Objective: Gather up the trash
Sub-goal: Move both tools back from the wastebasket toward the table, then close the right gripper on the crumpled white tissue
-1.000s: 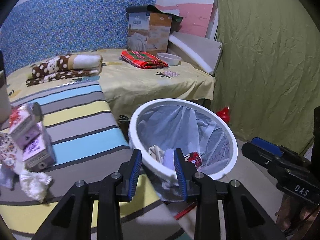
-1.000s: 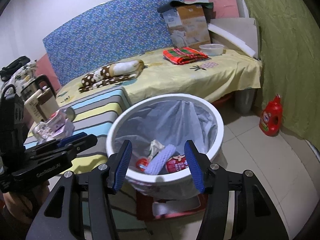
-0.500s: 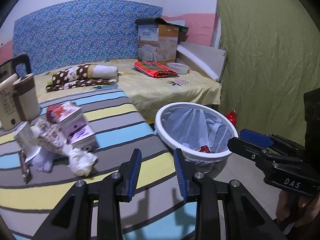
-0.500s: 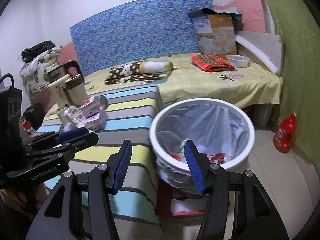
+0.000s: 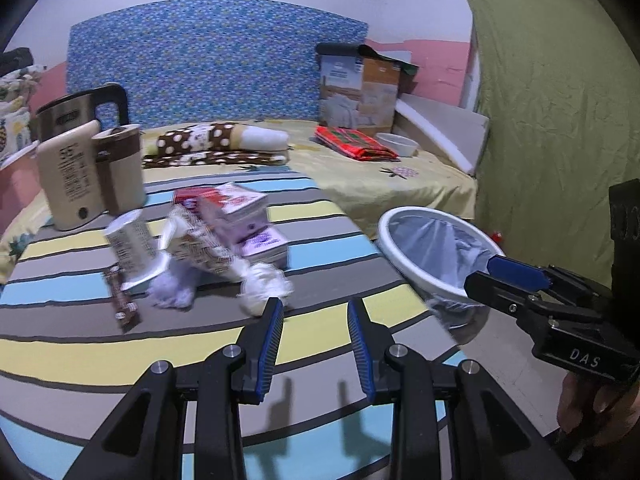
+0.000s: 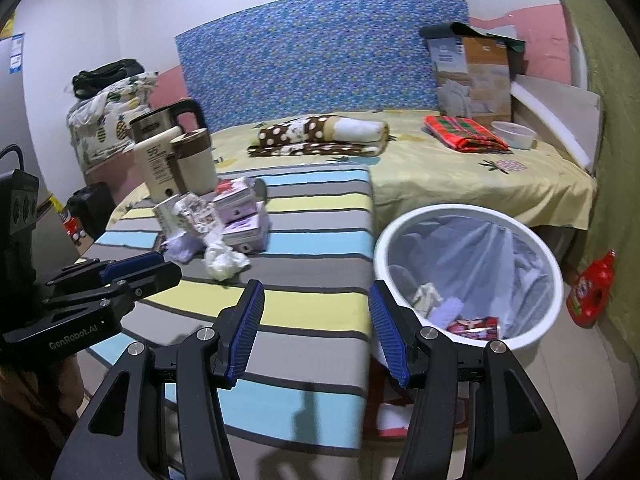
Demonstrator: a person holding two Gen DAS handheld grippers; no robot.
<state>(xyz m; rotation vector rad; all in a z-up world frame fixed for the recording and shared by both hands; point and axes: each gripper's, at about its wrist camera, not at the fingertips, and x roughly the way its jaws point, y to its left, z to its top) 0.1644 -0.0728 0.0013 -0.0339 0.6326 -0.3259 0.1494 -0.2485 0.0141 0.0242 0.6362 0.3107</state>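
A pile of trash lies on the striped table (image 5: pixel 328 216): a crumpled white tissue (image 5: pixel 266 286), a paper cup (image 5: pixel 132 246) on its side, small purple cartons (image 5: pixel 256 236), a crumpled wrapper (image 5: pixel 200 252) and a brown snack bar wrapper (image 5: pixel 122 306). The pile also shows in the right wrist view, with the tissue (image 6: pixel 224 260) nearest. A white bin (image 6: pixel 468 276) with a plastic liner holds some trash and stands right of the table. My left gripper (image 5: pixel 316 320) is open and empty, just short of the tissue. My right gripper (image 6: pixel 316 308) is open and empty, above the table edge beside the bin.
A beige kettle (image 5: pixel 90 170) and a steel kettle (image 5: pixel 76 114) stand at the table's back left. Behind is a bed (image 6: pixel 460 168) with a folded blanket, a red cloth, a bowl and a cardboard box. A red bottle (image 6: pixel 592 292) stands on the floor by a green curtain.
Both grippers have swung left and back from over the bin to the striped table. The trash pile now lies in front of the left gripper. Both stay open and empty.
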